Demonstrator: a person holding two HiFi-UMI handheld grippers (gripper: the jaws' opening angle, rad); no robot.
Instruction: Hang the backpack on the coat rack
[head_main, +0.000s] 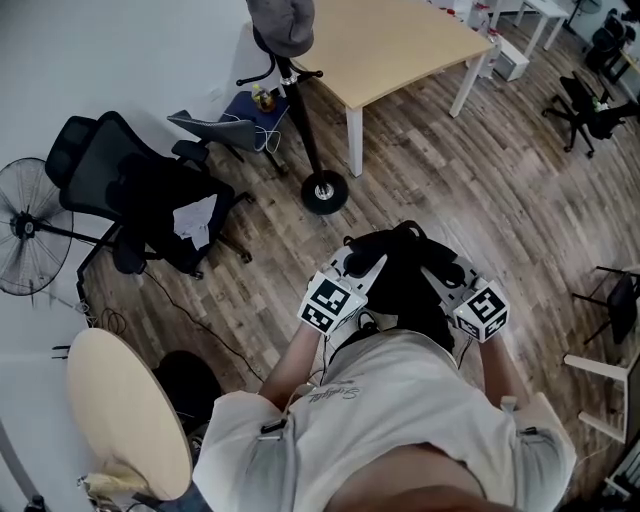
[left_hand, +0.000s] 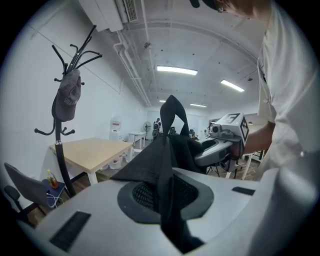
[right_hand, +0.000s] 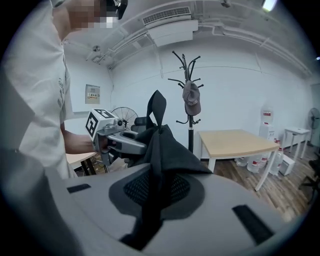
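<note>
**Backpack gripped, rack not yet reached**

We hold the backpack (head_main: 400, 285) in the air just in front of us, between both grippers. The left gripper (head_main: 362, 268) has its jaws pressed together on a fold of black fabric at the bag's left side. The right gripper (head_main: 447, 272) pinches the fabric on the right side the same way. The top loop (right_hand: 157, 107) stands up free between them. The pick-up looks done.

The rack (head_main: 303, 120) stands farther off and to the left, beside the table (head_main: 400, 45), with a cap (head_main: 282, 22) on an upper hook. What is left, we judge, is to carry the bag over, raise it, slip the loop over a free hook and let go.
</note>
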